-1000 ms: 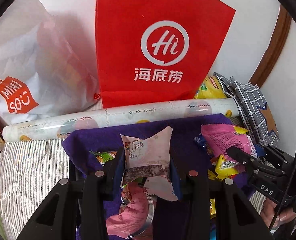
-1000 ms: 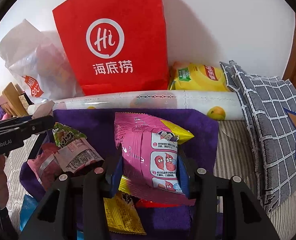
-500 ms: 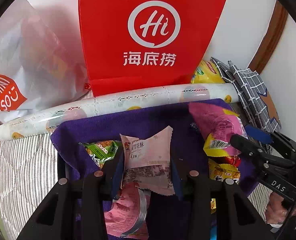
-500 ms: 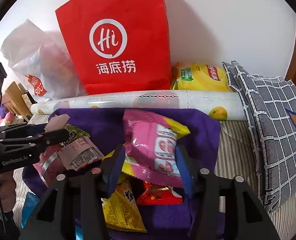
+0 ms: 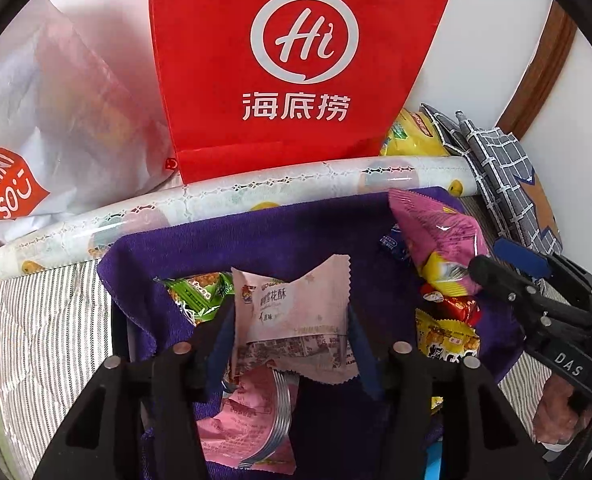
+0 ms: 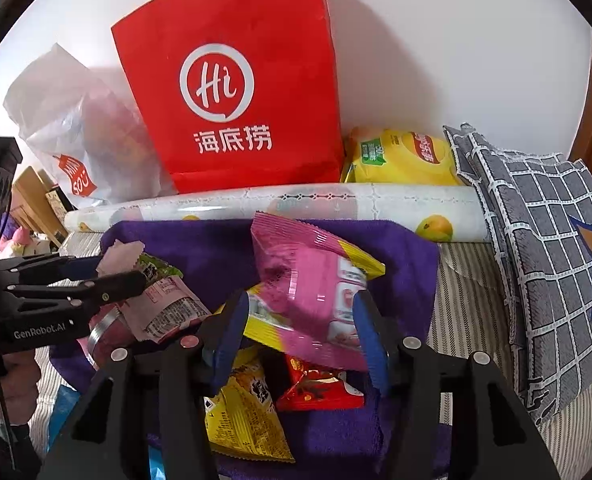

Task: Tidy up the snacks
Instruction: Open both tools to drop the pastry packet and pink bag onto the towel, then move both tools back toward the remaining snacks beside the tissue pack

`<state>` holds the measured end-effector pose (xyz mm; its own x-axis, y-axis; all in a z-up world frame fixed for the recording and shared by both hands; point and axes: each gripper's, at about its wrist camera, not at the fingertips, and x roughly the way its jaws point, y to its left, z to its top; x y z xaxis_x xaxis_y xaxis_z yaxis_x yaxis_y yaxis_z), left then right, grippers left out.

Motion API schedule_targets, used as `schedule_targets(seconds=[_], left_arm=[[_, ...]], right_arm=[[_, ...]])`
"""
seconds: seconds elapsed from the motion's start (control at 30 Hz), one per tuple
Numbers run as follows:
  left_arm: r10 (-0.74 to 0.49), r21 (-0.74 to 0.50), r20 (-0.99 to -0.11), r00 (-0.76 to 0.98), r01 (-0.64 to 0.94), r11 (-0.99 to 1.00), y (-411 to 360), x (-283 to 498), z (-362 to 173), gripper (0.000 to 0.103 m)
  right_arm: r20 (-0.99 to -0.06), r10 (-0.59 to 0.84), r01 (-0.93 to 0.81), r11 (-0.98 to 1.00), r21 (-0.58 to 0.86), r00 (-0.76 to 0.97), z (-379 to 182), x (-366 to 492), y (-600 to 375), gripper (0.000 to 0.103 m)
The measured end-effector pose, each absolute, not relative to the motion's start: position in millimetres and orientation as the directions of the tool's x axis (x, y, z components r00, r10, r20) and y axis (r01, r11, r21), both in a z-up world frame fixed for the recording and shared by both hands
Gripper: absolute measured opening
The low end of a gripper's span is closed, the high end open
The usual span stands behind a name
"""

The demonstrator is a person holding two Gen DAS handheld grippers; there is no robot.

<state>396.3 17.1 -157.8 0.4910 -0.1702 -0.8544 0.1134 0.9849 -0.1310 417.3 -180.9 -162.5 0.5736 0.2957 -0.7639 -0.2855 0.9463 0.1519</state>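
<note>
Both packets sit lower than a second ago: the pale pink pastry packet (image 5: 296, 312) has sunk toward the purple towel (image 5: 279, 240), and the left gripper (image 5: 291, 320) jaws have just been opening, now moderately apart with the packet between them; whether the pads press it I cannot tell. Right gripper (image 6: 300, 320) is part open around the pink-and-yellow snack bag (image 6: 308, 292), whose lower edges meet both blue pads, so it reads as held, tilted over a red wrapper (image 6: 316, 390) and a yellow packet (image 6: 243, 412). Judgement: placing step, sorting snacks into two groups on the towel. To do it well, let each bag settle on the pile before widening the jaws, then withdraw straight back so the pads do not drag the crinkly film. Beside the pastry packet lie a green packet (image 5: 199, 292) and a pink pouch (image 5: 251, 412). Open towel remains toward the patterned roll (image 6: 296, 204), which bounds the far edge; red paper bag (image 6: 231, 80) and checked pillow (image 6: 544, 248) stand beyond, so little room there.
</note>
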Motion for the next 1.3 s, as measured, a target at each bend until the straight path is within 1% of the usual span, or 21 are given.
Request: schedule_targets(seconds=[0.23,0.3,0.93,1.07,1.17,1.3], left_arm=[[-0.189,-0.142,-0.844,0.501,0.130,0.981,15,394,-153,0.058],[-0.198,-0.150,-0.840,0.506,0.135,0.979,16,392,-151,0.061],[-0.237,-0.180,-0.803,0.547,0.156,0.971,21,382,-126,0.062],[-0.253,-0.193,-0.788,0.562,0.166,0.967,22,376,-115,0.062],[-0.265,-0.195,-0.773,0.576,0.182,0.964,20,370,-104,0.062],[-0.269,-0.191,-0.762,0.589,0.193,0.962,18,364,-92,0.062]], right_arm=[[-0.748,0.307,-0.292,0.944,0.157,0.589,-154,414,-181,0.055],[-0.747,0.307,-0.292,0.944,0.157,0.590,-154,415,-181,0.055],[-0.746,0.304,-0.285,0.945,0.159,0.592,-147,403,-177,0.055],[-0.740,0.288,-0.268,0.952,0.149,0.608,-138,392,-177,0.062],[-0.737,0.279,-0.256,0.955,0.148,0.616,-129,382,-179,0.064],[-0.733,0.259,-0.234,0.962,0.138,0.629,-116,368,-181,0.070]])
